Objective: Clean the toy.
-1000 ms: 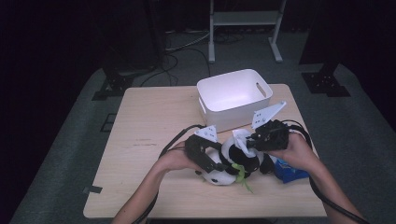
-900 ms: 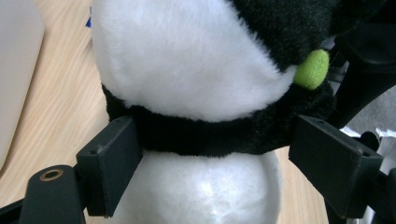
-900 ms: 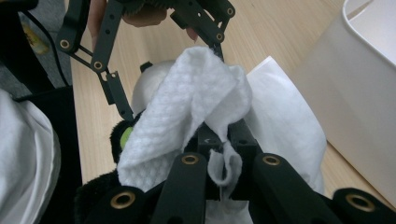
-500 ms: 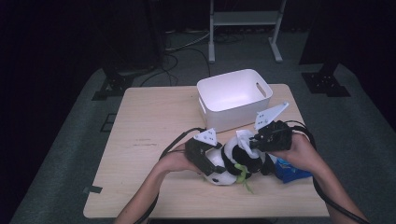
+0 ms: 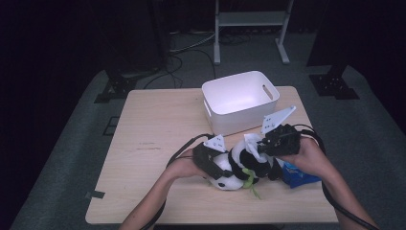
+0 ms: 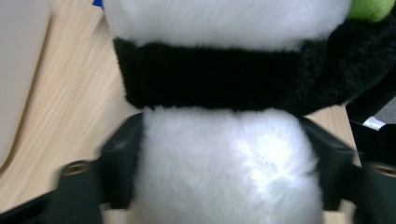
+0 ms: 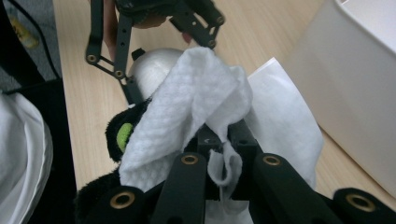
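Tabletop holds a white bin point(image 5: 239, 103), its visible inside bare; left gripper point(image 5: 213, 163) closing around panda point(image 5: 237, 167), right gripper point(image 5: 268, 143) clenching tissue point(image 7: 187, 112).

Left half of table point(image 5: 143, 143) bare, open for passage; far edge left of white bin point(image 5: 239, 103) also free. Bin stood just beyond both grippers, blocked fwd travel on right side; wall loomed close in right gripper view point(image 7: 355, 93). Near-right corner crowded: plush panda point(image 5: 239, 170) btwn left gripper point(image 5: 215, 167) and right gripper point(image 5: 265, 146), blue packet point(image 5: 297, 173) under right hand; no gap btwn them. Tissue point(image 7: 187, 116) draped over right jaws, hid approach; narrow strip of table free btwn panda and front edge.
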Available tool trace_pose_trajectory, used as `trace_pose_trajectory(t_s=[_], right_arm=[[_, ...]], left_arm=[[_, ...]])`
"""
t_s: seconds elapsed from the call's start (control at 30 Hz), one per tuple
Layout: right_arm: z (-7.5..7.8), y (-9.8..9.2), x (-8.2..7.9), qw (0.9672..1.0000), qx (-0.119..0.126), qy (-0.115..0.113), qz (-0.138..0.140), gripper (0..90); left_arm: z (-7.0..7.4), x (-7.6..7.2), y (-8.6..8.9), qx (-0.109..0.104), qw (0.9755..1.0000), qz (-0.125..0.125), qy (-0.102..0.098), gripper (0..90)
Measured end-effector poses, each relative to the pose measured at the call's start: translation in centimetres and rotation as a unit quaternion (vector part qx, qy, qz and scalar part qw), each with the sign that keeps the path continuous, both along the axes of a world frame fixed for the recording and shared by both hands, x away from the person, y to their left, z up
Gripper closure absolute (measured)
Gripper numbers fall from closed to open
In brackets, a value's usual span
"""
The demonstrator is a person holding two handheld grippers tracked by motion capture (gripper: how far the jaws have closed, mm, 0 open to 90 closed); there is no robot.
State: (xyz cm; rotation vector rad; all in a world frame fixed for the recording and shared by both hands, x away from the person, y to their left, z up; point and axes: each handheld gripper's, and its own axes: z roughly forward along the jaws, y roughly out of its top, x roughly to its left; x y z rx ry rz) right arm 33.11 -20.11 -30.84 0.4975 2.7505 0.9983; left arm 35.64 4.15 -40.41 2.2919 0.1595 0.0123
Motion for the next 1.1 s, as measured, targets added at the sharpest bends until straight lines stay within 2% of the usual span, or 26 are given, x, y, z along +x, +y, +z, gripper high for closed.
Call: trace_pose_trajectory(t_s=[0.13,0.3,0.37,0.5,0.7,0.8,0.93,1.0,1.1], right_arm=[[0.2,-0.3,0.0,1.0,0.003,-0.003,-0.005,85.2],[1.5,-0.4,-0.2,0.9998,0.003,-0.019,-0.005,84.1],[1.8,0.1,-0.3,0.9996,-0.004,-0.028,0.002,84.5],[1.4,1.7,-0.3,0.9993,-0.019,-0.026,0.017,84.6],[0.7,4.2,0.1,0.999,-0.011,-0.019,0.04,84.7],[0.2,5.9,0.2,0.9982,-0.014,-0.012,0.058,84.6],[-1.3,8.0,0.2,0.9959,-0.037,-0.003,0.083,84.4],[-1.9,8.1,0.3,0.9958,-0.045,-0.003,0.08,84.4],[-2.4,7.2,0.7,0.9971,-0.03,0.011,0.069,84.4]], left_arm=[[0.5,-0.3,0.1,0.007,0.9999,0.0,-0.009,39.6],[2.0,-0.4,0.8,0.029,0.9995,0.002,-0.007,41.0],[2.5,-0.4,1.2,0.045,0.9989,0.001,-0.009,41.0],[2.9,-0.6,1.8,0.081,0.9966,0.0,-0.014,41.0],[3.2,-0.7,2.0,0.098,0.9952,-0.006,-0.008,40.8],[3.2,-0.8,1.8,0.093,0.9956,-0.009,-0.006,40.7],[2.9,-0.8,1.7,0.087,0.9961,-0.013,-0.003,39.0],[2.6,-0.7,1.8,0.076,0.997,-0.009,0.003,36.2],[2.3,-0.5,1.9,0.054,0.9985,-0.001,0.011,28.8]])
